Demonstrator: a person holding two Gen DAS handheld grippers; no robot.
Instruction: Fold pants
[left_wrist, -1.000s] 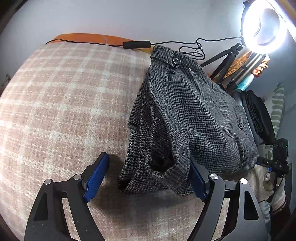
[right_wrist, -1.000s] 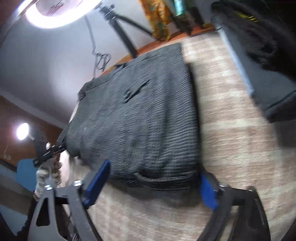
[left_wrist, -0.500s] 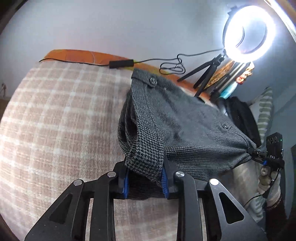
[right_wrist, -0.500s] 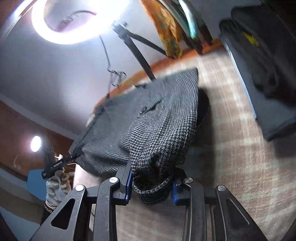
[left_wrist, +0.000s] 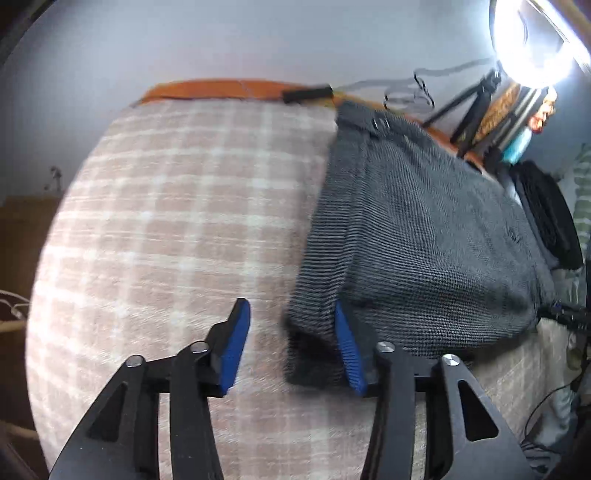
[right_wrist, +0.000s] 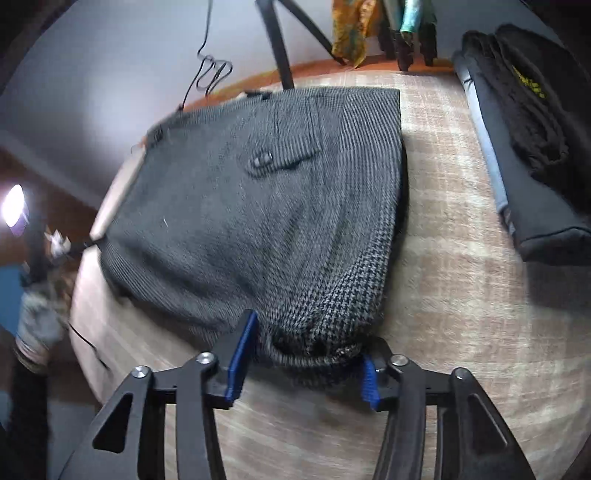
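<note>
1. Pants (left_wrist: 417, 236), grey houndstooth, lie in a folded stack on the checked bed cover (left_wrist: 177, 221). Waistband with its button sits at the far end, toward the wall; doubled-over near edge faces both cameras.
2. Landmark = the pants. Ring light (left_wrist: 532, 40) on a tripod stands beyond their far right corner. Dark folded clothes (right_wrist: 528, 122) lie well apart on the right. Open cover is on the left.
3. Left gripper (left_wrist: 291, 343): fingers spread, having just been opening. Near left corner of the pants lies against the inner face of the right-hand finger (left_wrist: 347, 347). The other finger stands clear over bare cover, so there is no pinch.
4. Right gripper (right_wrist: 303, 358): fingers also spread, likewise just opening. The bunched near right corner sits between them. The left-hand pad (right_wrist: 242, 350) is at the cloth's edge; the right-hand pad is partly hidden behind the bundle, so contact there is unclear. Reads as released, not clamped.
5. Why this layout, my judgement: both grippers work the two near corners so the edge travels as one straight line. Releasing both together lets the fold settle flat.
6. Frames are motion-blurred, so fine contact is hard to call.
7. Risk, judgement: the right corner looks lumpy and may need squaring.
</note>
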